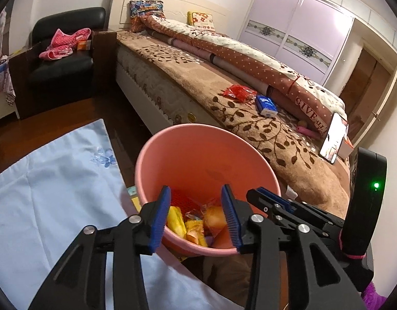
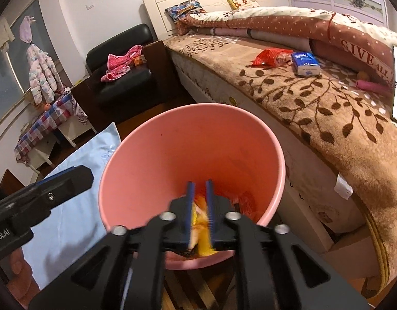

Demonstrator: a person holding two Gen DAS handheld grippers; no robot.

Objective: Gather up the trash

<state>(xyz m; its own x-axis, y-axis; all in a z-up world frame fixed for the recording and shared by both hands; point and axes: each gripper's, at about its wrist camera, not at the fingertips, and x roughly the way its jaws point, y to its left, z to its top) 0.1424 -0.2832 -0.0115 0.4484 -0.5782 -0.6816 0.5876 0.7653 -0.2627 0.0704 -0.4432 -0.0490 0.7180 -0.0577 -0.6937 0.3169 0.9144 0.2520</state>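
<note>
A pink bin [image 1: 198, 127] [image 2: 172, 109] stands on the floor beside the bed, with yellow and orange wrappers [image 1: 176, 219] lying at its bottom. My left gripper [image 1: 195, 188] hangs open over the bin's mouth, nothing between its blue pads. My right gripper [image 2: 199, 183] also points into the bin; its pads stand a narrow gap apart, and a yellow-orange wrapper [image 2: 202, 232] shows blurred between them, loose rather than pinched. On the bed lie a red wrapper [image 1: 239, 93] [image 2: 270, 55] and a blue tissue pack [image 1: 267, 106] [image 2: 305, 63].
A light blue cloth [image 1: 56, 180] covers the surface left of the bin. The bed with a brown leaf blanket [image 1: 250, 129] runs along the right, and a lit phone [image 1: 332, 137] is propped on it. A black armchair [image 1: 66, 51] with pink clothes stands at the far left.
</note>
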